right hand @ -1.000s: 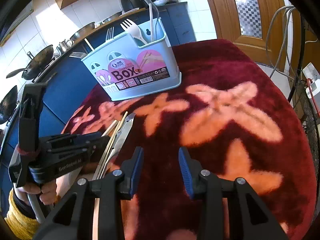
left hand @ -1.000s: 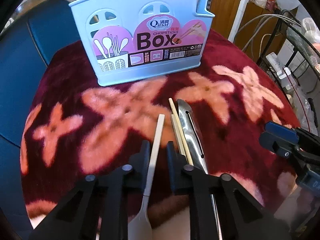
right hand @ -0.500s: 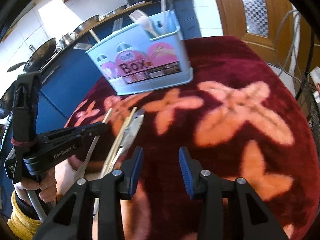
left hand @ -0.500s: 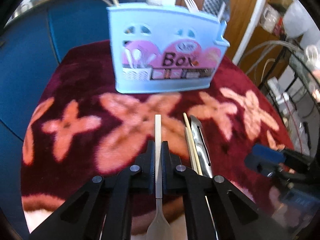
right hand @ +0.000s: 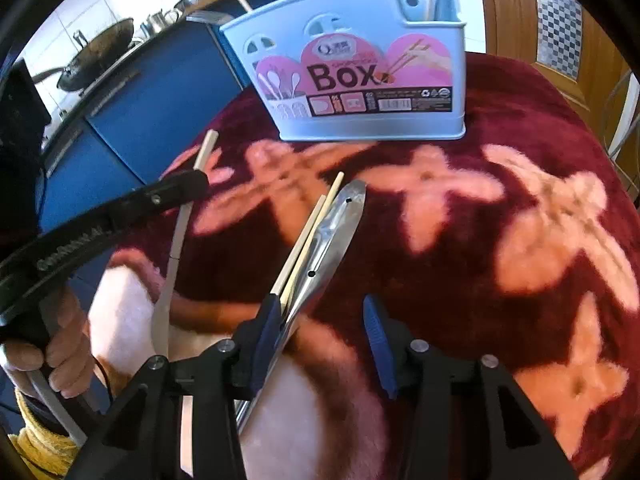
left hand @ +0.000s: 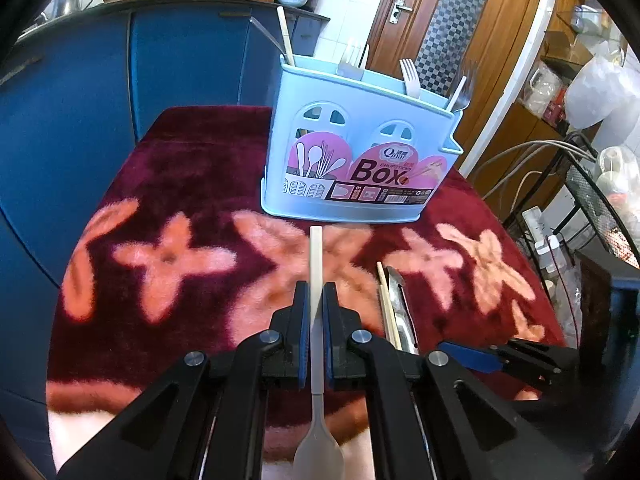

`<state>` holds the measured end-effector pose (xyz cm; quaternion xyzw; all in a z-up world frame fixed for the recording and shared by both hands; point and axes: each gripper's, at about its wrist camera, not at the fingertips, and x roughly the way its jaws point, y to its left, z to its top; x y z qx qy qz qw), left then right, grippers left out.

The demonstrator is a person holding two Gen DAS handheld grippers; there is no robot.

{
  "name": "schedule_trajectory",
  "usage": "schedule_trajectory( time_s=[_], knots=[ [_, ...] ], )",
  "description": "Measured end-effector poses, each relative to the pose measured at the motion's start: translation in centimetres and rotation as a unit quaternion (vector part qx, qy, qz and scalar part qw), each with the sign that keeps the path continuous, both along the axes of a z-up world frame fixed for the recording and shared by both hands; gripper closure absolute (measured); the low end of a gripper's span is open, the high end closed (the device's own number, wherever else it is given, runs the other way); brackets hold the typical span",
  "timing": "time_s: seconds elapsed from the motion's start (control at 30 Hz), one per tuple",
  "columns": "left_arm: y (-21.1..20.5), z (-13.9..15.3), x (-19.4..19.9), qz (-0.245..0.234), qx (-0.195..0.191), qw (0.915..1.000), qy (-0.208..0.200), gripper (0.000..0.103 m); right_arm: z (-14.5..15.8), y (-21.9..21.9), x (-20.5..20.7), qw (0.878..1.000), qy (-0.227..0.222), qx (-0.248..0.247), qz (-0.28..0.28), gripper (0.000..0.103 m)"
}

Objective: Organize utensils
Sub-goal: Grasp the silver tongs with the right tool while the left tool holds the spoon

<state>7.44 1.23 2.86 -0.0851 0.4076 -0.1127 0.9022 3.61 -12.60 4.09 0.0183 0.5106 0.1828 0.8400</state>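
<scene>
While the left gripper (left hand: 316, 332) is clamped on the handle of a pale spoon (left hand: 317, 360), the bowl hangs back under it and the handle tip points toward the blue caddy (left hand: 360, 152) ahead. The right gripper (right hand: 320, 336) is opening, empty; chopsticks (right hand: 308, 240) and a steel peeler (right hand: 332, 236) lie on the red cloth (right hand: 480, 240) at its left finger. The caddy's label reads "Box" and "CHOPSTICKS".

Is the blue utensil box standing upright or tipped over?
Upright. The blue utensil box sits flat on its base on the red blanket, with forks pointing up.
</scene>
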Motion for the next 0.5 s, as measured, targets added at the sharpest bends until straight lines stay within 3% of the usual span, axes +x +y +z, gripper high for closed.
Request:
schedule_trajectory(
  time_s=[0.1, 0.23, 0.5],
  knots=[
    [0.2, -0.1, -0.1, 0.0, -0.006, 1.0, 0.0, 0.099, -0.1, 0.4, 0.1, 1.0, -0.004, -0.015, 0.003, 0.058],
    [0.6, -0.1, -0.2, 0.004, -0.013, 0.9999, -0.001, 0.099, 0.0, -0.1, 0.5, 1.0, 0.001, -0.018, -0.013, 0.074],
    [0.7, 0.2, -0.2, 0.006, -0.018, 0.9998, -0.007, 0.099, 0.3, -0.7, 1.4, 0.999, 0.016, -0.031, -0.015, 0.078]
  ],
)
